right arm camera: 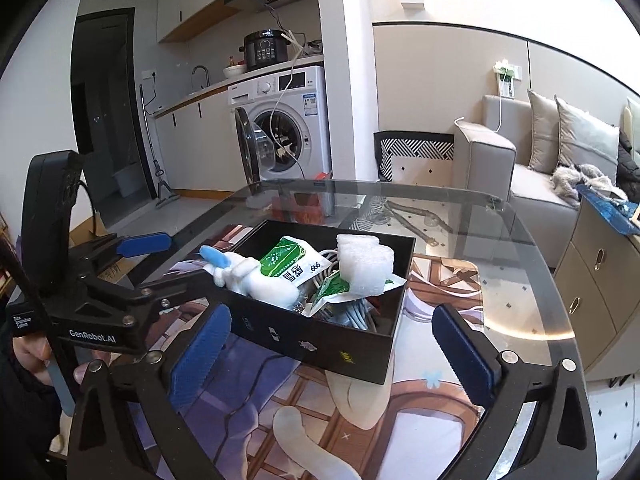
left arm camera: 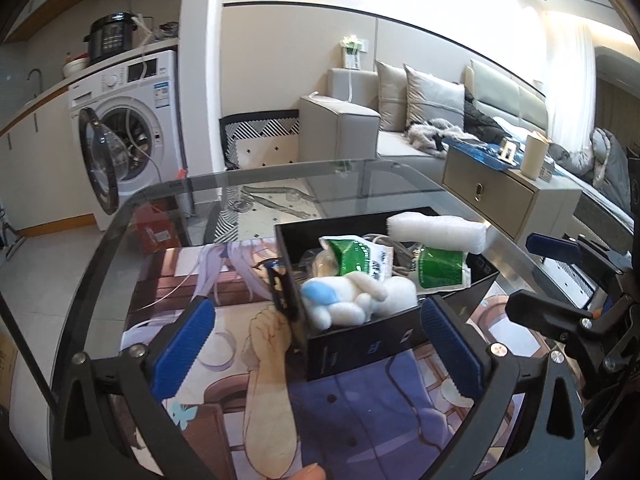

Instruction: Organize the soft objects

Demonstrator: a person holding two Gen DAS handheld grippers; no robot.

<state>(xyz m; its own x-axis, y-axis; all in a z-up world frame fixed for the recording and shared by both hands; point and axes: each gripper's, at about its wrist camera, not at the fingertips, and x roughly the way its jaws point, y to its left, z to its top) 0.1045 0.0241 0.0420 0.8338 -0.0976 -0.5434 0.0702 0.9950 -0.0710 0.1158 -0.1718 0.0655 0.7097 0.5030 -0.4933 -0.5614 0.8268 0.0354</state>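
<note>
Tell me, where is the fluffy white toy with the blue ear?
The plush toy lies inside the black box, at its left near corner in the right wrist view, beside the green packet.

On the glass table (left arm camera: 168,200), a black box (left arm camera: 360,344) sits on a printed mat (left arm camera: 224,280), holding a white plush toy (left arm camera: 356,296), green-and-white packets (left arm camera: 440,268) and a white foam piece (left arm camera: 436,229). The left gripper (left arm camera: 316,344) hangs wide open at the box's near end, empty. The right gripper (left arm camera: 560,280) shows at the right edge.

"GenRobot.AI" on the left gripper (right arm camera: 138,276); "999" on a green-white packet (right arm camera: 294,262)
</note>
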